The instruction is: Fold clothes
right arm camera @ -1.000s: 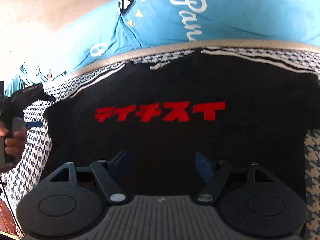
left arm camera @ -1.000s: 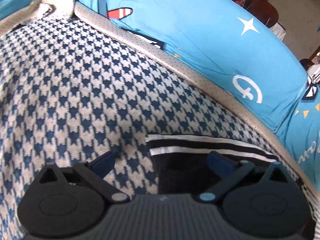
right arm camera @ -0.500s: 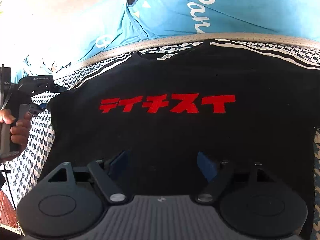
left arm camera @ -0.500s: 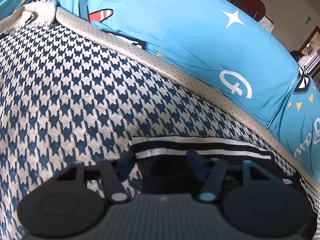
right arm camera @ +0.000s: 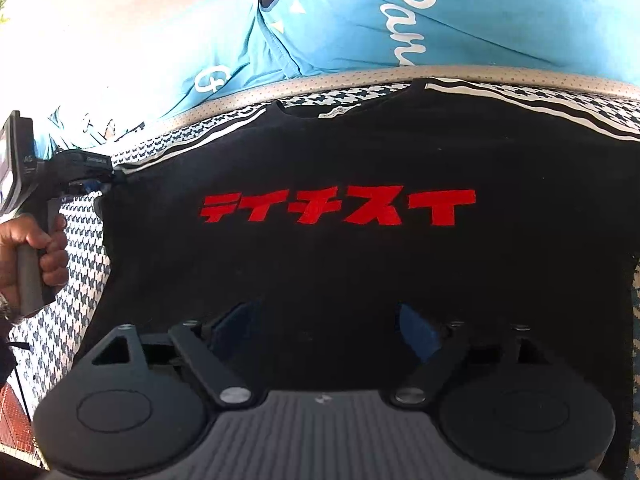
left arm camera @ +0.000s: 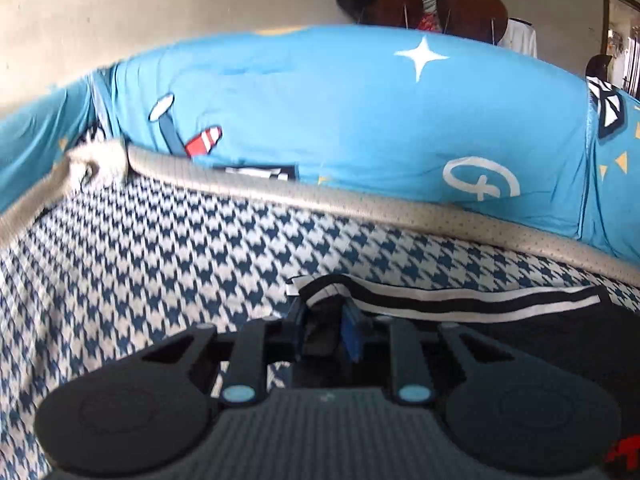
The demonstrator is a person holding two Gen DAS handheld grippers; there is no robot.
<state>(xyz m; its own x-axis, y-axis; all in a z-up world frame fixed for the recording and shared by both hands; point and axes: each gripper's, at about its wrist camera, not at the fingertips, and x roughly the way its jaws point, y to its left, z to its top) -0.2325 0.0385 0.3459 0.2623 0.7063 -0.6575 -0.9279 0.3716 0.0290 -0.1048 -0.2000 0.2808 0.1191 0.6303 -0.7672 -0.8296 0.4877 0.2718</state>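
A black T-shirt (right arm camera: 360, 152) is seen, printed across the chest with red block characters (right arm camera: 340, 210) and trimmed with white stripes along the sleeve (left arm camera: 460, 304). It is laid on a cover (left arm camera: 160, 248) patterned in blue-and-white houndstooth, edged with beige dotted piping (left arm camera: 360, 204). Behind, bright blue cushions (left arm camera: 340, 120) are decorated with a white star, white lettering, yellow triangles and a red-and-white striped motif. The gripper pads (right arm camera: 416, 332) are blue on black frames.
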